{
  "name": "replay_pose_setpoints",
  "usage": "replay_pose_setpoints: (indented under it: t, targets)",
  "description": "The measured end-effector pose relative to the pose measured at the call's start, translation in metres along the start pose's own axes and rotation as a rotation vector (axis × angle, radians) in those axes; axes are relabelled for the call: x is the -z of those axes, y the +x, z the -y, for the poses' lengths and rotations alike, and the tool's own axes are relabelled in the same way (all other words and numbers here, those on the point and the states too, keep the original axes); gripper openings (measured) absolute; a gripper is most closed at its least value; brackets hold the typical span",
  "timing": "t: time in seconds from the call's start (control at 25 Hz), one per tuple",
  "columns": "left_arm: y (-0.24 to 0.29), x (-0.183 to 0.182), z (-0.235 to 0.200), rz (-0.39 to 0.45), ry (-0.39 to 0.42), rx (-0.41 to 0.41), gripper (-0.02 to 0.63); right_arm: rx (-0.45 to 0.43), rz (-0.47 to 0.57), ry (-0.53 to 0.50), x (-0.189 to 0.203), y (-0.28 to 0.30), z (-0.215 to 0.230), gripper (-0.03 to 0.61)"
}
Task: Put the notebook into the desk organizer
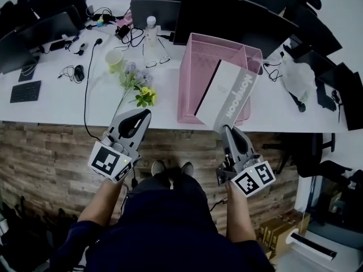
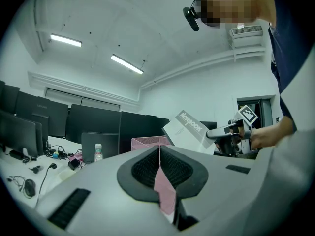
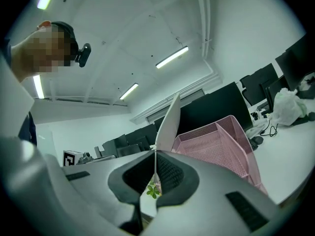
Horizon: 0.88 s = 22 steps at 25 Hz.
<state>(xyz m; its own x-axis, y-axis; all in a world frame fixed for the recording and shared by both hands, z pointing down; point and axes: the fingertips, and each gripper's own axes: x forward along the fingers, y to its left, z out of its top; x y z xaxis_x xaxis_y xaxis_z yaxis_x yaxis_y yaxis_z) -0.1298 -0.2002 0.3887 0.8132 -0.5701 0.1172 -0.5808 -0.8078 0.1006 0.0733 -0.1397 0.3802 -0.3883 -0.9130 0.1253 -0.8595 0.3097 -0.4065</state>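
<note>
Two grippers hang off the table's [image 1: 51, 103] front edge. The right gripper [image 1: 227, 130] has its jaws pinched tight on the lower edge of the white notebook [image 1: 226, 94]. The notebook tilts up over the front of the pink mesh desk organizer [image 1: 190, 75], which stands near that edge; whether they touch, I cannot tell. The left gripper [image 1: 142, 115] has its jaws closed on nothing.
</note>
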Motion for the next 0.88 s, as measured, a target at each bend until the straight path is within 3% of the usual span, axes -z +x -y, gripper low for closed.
replay_pose_setpoints:
  t: [0.6, 0.88]
  targets:
    - [0.023, 0.016, 0.034, -0.066, 0.0, -0.098, 0.032, -0.139, -0.039, 0.17, 0.012, 0.008, 0.042, 0.011]
    - [0.035, 0.023, 0.055, -0.103, 0.005, -0.123, 0.032, -0.172, -0.062, 0.302, 0.023, 0.008, 0.068, 0.012]
